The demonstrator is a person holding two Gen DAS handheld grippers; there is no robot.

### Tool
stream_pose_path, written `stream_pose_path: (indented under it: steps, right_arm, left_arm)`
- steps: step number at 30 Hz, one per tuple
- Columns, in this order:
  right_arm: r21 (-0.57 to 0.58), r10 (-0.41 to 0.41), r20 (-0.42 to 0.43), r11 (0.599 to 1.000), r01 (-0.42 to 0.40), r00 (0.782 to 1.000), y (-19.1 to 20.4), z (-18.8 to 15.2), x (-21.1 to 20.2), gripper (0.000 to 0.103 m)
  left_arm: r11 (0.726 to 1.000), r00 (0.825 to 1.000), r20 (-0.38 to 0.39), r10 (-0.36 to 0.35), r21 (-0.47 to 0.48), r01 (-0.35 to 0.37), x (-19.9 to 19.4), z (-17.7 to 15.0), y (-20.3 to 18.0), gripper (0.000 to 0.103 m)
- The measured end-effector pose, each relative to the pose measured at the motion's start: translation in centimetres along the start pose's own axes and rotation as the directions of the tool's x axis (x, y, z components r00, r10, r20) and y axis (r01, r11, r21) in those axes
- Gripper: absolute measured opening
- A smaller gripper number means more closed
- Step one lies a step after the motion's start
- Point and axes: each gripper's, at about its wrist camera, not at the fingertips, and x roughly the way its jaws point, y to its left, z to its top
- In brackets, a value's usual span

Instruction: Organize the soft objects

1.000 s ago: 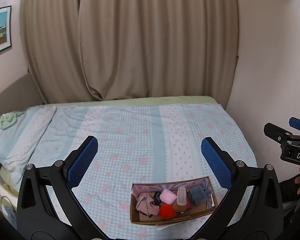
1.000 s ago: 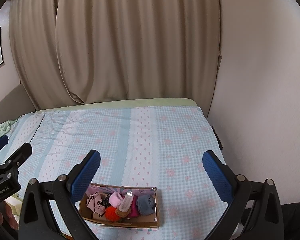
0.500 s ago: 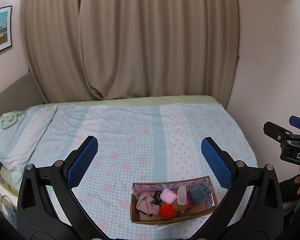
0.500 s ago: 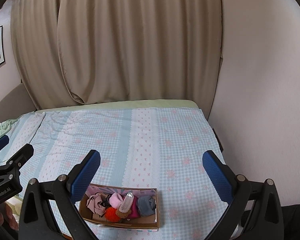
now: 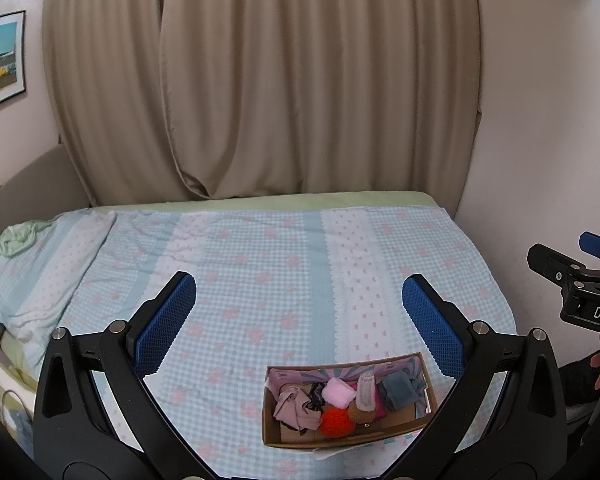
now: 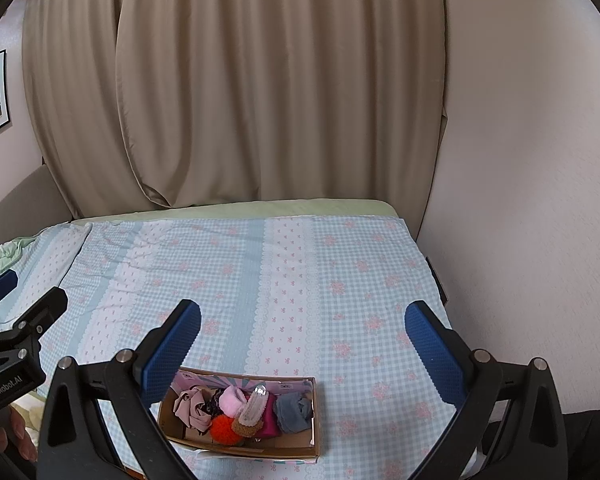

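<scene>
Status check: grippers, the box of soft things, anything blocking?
Left gripper and right gripper open, empty, above bed. Cardboard box full of soft items, untouched. Nothing blocking.

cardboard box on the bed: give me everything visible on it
The cardboard box is a shallow, open-topped brown tray with a pink printed lining on its far wall. It sits flat at the near edge of the bed, white paper poking out beneath. Packed inside: a beige cloth, pink puff, orange pompom, grey cloth and other small soft items. Neither gripper touches it.
</scene>
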Motion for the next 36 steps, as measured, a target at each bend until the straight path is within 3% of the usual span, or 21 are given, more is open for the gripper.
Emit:
stream_pose_path:
  steps: [26, 36]
  right_arm:
    - [-0.001, 0.004, 0.0, 1.0, -0.004, 1.0, -0.1, 0.0, 0.1, 0.102]
    - [-0.003, 0.007, -0.001, 1.0, -0.007, 1.0, -0.1, 0.1, 0.1, 0.102]
  left_arm:
    - [1.0, 1.0, 0.021, 0.008, -0.002, -0.008, 0.2, 0.0, -0.4, 0.103]
    - [0.998, 0.997, 0.058, 0.046, 0.037, -0.049, 0.4, -0.1, -1.5, 0.103]
